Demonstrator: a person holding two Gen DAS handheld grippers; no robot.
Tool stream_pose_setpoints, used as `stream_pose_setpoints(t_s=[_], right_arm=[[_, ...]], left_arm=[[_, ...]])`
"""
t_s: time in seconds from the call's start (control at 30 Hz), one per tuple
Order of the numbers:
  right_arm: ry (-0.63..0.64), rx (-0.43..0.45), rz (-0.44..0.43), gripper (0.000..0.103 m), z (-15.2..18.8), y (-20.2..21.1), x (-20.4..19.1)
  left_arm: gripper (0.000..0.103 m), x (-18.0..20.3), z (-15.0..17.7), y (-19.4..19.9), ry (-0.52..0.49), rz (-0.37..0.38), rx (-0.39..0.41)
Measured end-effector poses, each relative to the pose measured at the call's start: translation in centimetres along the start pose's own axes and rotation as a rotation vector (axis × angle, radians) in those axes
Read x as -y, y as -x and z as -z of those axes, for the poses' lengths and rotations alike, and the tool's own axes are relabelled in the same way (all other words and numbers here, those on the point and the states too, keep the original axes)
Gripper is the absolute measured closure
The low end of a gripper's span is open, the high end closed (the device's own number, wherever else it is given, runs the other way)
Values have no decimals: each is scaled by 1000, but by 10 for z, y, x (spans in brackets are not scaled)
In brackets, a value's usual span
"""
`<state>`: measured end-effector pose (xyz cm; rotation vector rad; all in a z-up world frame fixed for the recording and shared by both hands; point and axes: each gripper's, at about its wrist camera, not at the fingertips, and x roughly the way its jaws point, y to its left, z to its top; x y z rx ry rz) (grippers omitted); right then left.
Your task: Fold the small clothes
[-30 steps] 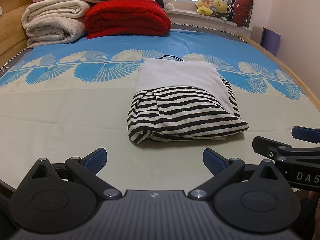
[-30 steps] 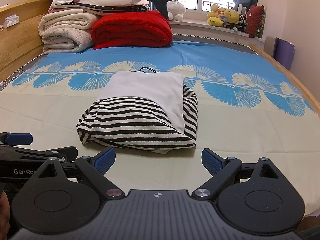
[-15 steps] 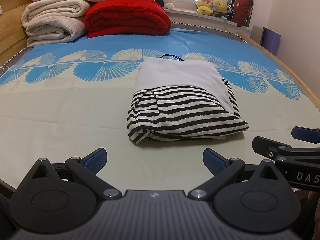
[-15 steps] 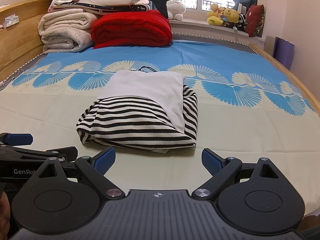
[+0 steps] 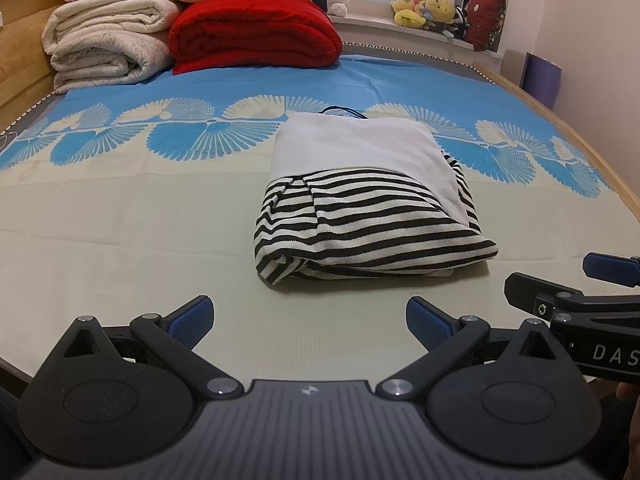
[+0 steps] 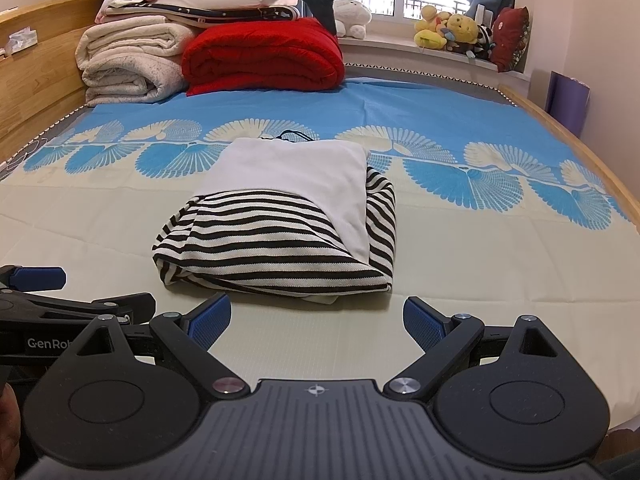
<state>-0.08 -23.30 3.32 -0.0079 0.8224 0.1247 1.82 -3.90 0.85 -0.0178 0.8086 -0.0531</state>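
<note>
A folded striped garment [image 5: 368,224] lies on the bed [image 5: 120,216]. The left gripper [image 5: 308,320] and right gripper [image 6: 316,320] hover near it, fingers apart, holding nothing

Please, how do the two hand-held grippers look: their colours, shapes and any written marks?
Both are matte black. The left hand-held gripper has two angled fingers with ribbed blue pads, round disc-like housings, silver pivot screws and a ridged grey base. The right hand-held gripper looks the same. Side lettering reads "GenRob" on the left, "DAS" on the right, both cut off.
</note>
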Motion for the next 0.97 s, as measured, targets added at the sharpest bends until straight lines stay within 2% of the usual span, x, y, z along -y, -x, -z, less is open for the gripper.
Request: stream_pose_setpoints(t_s=[0.97], right_arm=[[-2, -8, 3, 10, 5, -2, -2]], left_arm=[[1, -6, -1, -3, -4, 4, -13]])
